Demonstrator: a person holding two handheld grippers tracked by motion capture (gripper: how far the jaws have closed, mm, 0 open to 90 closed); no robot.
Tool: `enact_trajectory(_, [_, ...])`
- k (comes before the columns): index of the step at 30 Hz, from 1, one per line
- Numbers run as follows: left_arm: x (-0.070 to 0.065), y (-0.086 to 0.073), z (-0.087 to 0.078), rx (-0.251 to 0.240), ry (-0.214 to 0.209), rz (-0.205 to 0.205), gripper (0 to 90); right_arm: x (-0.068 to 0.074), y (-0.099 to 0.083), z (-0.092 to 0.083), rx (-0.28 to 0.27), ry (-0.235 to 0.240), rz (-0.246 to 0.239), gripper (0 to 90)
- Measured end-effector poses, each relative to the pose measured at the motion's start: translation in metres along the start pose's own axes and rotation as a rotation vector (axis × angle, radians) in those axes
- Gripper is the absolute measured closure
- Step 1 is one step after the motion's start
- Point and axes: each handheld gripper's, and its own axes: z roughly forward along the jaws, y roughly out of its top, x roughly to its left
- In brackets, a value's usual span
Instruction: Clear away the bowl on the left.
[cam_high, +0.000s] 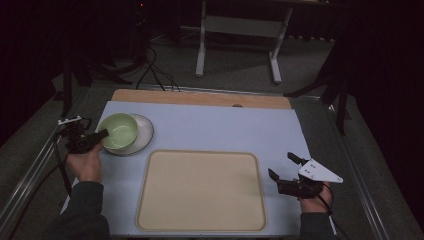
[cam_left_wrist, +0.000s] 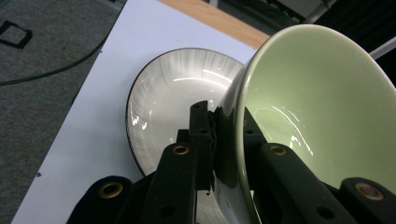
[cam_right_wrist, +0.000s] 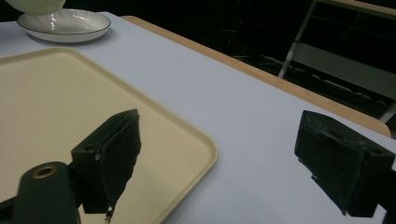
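Left hand-held gripper (cam_high: 101, 135) clamped on the rim of the green bowl (cam_high: 119, 130), one jaw outside the wall, the other inside, seen close up in the left gripper view with the bowl (cam_left_wrist: 322, 102) tilted on edge. Bowl lifted clear of the white plate (cam_high: 142, 135) and hanging just above it, the plate's dark-edged rim (cam_left_wrist: 140, 93) and glossy streaked inside showing below and behind the jaws. Left hand (cam_high: 86, 162) coming in from the near left corner, dark sleeve behind it, cable trailing off the side. Plate sitting at the far left of the pale blue bench (cam_high: 220, 127), wooden strip along the far edge. Across the bench, right hand-held gripper (cam_high: 284, 167) spread wide with nothing between the jaws, hovering at the near right just beside the beige tray (cam_high: 200, 192); grey three-cornered plate on top, right hand (cam_high: 314, 202) gripping below. From the right gripper view, both black pads well apart, tray corner (cam_right_wrist: 196, 140) under the left one, bare bench under the right, plate (cam_right_wrist: 65, 25) far off at the top left with a sliver of the bowl (cam_right_wrist: 35, 5) above it. Tray bare, filling the near middle of the bench. Beyond the bench, dark floor, cables and a pale frame on legs.
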Motion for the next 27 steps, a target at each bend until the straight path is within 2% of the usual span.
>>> enact_trajectory(6, [0.001,-0.003,-0.013,-0.03,-0.049,-0.015,82.4,0.0,0.0,0.0,-0.001,0.0,0.003,13.8])
enact_trajectory(8, [0.001,-0.006,-0.017,-0.038,-0.061,-0.004,82.4,0.0,0.0,0.0,0.001,0.002,-0.001,13.8])
enact_trajectory(18, [-0.001,-0.015,-0.022,-0.037,-0.098,0.019,82.5,0.0,0.0,0.0,0.0,-0.003,0.0,13.8])
enact_trajectory(21, [-0.005,-0.018,-0.024,-0.03,-0.101,0.036,82.5,0.0,0.0,0.0,0.0,-0.002,0.0,13.8])
enact_trajectory(27, [-0.012,-0.023,-0.027,-0.023,-0.138,0.049,82.5,0.0,0.0,0.0,-0.003,-0.001,-0.002,13.8])
